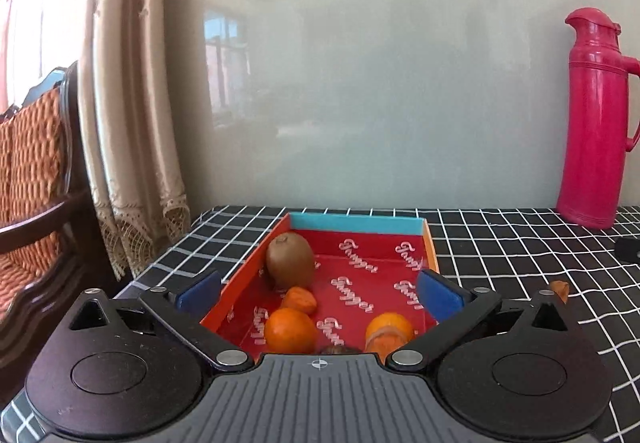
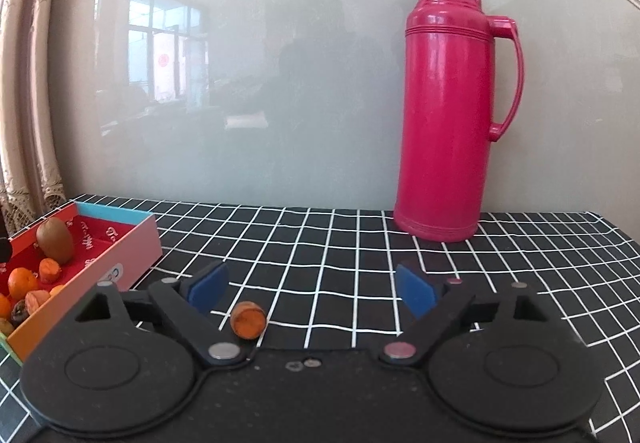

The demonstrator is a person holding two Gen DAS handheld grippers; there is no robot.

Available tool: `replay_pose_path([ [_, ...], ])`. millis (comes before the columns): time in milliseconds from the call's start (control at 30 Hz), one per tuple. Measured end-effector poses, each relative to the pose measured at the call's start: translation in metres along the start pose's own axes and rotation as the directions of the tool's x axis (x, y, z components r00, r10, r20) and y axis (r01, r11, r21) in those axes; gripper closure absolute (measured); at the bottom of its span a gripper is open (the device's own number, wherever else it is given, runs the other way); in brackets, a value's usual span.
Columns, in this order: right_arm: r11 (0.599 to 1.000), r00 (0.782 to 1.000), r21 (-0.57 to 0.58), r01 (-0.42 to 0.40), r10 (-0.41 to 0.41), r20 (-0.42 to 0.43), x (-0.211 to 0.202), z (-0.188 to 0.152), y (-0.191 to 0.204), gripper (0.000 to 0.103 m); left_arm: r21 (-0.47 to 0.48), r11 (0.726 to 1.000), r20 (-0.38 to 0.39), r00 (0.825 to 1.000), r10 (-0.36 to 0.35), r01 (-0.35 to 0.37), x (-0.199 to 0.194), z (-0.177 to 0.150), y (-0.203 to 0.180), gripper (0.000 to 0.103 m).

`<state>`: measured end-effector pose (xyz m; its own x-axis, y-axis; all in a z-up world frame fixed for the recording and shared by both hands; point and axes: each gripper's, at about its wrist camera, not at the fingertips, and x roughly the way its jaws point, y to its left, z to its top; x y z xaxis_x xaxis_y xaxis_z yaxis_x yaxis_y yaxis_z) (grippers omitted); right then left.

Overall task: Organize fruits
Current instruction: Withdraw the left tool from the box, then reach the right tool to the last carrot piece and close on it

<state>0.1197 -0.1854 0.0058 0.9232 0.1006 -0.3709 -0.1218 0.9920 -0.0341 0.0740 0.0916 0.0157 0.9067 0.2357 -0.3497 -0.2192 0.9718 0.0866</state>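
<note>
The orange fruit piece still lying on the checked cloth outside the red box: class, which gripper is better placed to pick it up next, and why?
Probably the right. The right gripper is open with the orange fruit piece on the cloth just ahead, near its left finger. The left gripper, also open, faces the red box.

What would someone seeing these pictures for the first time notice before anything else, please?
Most likely the tall magenta plastic thermos jug, standing at the back of the black cloth with a white grid, against the pale glossy wall panel. Next, the shallow red cardboard box at the table's left end, holding a brown kiwi and small orange fruits. One orange fruit piece lies alone on the cloth, between the right gripper's open jaws.
</note>
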Motion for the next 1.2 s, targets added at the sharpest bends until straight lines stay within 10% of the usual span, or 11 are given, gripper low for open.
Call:
replay_pose_path([
  [700, 0.995, 0.991, -0.071, -0.074, 0.065, -0.115, 0.042, -0.017, 0.029, 0.018, 0.028, 0.997, -0.013, 0.997, 0.077, -0.076, 0.012, -0.008, 0.026, 0.000],
  [1200, 0.995, 0.974, -0.011, -0.096, 0.092, -0.205, 0.075, -0.025, 0.033, 0.057, 0.026, 0.994, -0.040, 0.993, 0.108, -0.107, 0.018, -0.014, 0.045, 0.000],
])
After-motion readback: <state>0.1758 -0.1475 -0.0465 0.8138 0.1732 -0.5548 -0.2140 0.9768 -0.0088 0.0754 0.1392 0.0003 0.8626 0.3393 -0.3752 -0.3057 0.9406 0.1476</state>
